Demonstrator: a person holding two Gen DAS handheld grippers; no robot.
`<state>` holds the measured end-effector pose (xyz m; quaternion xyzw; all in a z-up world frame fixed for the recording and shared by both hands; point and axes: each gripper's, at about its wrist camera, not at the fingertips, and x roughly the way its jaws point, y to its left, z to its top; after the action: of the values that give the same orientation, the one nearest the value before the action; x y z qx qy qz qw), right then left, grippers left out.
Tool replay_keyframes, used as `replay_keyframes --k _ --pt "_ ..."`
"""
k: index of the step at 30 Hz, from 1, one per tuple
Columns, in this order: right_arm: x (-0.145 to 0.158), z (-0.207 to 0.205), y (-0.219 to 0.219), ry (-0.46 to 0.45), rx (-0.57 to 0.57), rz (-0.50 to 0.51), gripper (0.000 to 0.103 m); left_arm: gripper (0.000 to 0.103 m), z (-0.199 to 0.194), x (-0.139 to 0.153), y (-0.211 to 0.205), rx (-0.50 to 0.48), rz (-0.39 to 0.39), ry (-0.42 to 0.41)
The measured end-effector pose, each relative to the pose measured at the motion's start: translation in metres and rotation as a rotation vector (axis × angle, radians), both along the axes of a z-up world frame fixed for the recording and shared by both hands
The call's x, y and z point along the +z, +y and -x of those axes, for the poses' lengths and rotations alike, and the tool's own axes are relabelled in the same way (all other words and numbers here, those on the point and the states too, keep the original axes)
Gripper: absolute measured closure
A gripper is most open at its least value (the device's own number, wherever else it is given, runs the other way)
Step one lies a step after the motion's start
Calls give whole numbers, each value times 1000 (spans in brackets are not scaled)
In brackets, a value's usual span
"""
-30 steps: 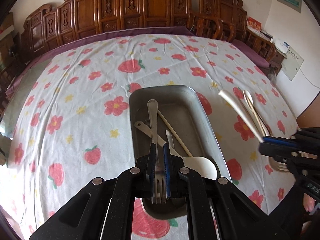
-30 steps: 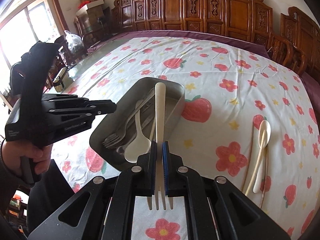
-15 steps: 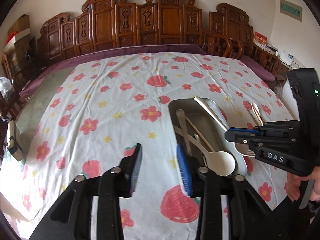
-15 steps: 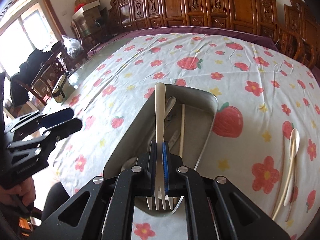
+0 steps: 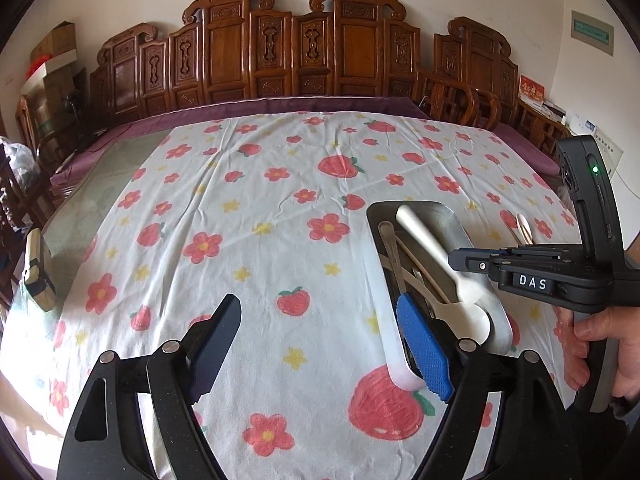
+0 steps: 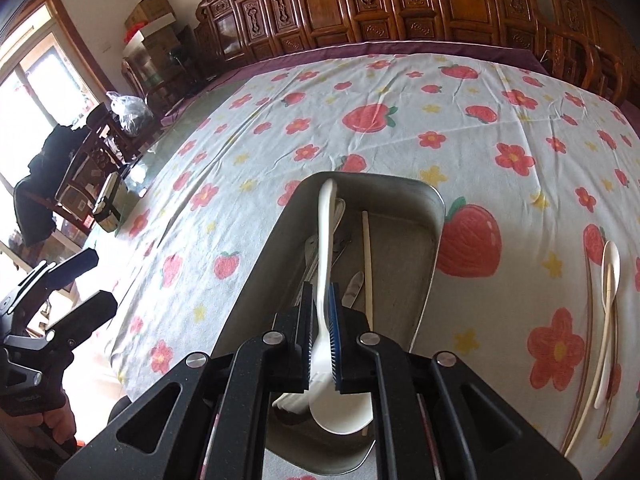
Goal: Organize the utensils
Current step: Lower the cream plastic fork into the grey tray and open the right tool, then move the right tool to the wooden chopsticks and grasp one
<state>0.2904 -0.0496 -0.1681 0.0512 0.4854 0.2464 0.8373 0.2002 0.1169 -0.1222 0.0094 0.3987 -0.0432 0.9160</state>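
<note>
**White fork poised over the metal tray**

The right gripper (image 6: 320,344) has its jaws pinching a white plastic fork (image 6: 325,248) near the tine end. The fork's long axis runs straight ahead along the fingers, its handle reaching out over the metal tray (image 6: 434,240) toward the far rim. The fork lies roughly parallel to the tray's long side, directly above the tray's interior, so the coming move is likely a short lowering and release rather than any sideways travel. Whether the handle tip touches the far rim cannot be told.

Inside the tray lie a white spoon (image 6: 340,412) with its bowl at the near end, a single pale chopstick (image 6: 366,264) running lengthwise, and metal cutlery (image 6: 310,256) bunched along the left wall, partly hidden under the fork.

The left gripper (image 5: 320,344) has its jaws spread wide and empty, hovering over the flowered tabletop (image 5: 240,208) just to the left of the tray, one blue pad close to the tray's rim. It carries nothing.

Still outside the tray, on the cloth to its right, lie another white spoon (image 6: 608,280) and thin chopsticks (image 6: 586,340) close together, lengthwise like the tray. The right hand is the nearer one for these once the fork is dropped.
</note>
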Motion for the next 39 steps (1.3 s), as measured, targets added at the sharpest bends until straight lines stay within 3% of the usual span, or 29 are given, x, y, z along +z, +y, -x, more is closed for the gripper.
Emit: replay_keyframes --k 8,11,15,26,29,39 --pt "14 9 -14 -55 28 14 92 25 2 1 -7 -8 -10 -6" --pt "20 20 -26 -107 47 59 92 15 4 3 -14 -17 -13 -22" --pt "24 35 -55 -147 48 95 92 10 5 6 -29 -38 -16 -36" --pt "10 64 -151 -148 -28 180 92 7 5 5 -86 -142 15 -52" --pt "2 69 -180 -137 -55 214 83 7 5 4 -105 -174 24 -49" --pt "-24 57 -243 -73 -141 270 83 7 6 0 -158 -261 24 -35"
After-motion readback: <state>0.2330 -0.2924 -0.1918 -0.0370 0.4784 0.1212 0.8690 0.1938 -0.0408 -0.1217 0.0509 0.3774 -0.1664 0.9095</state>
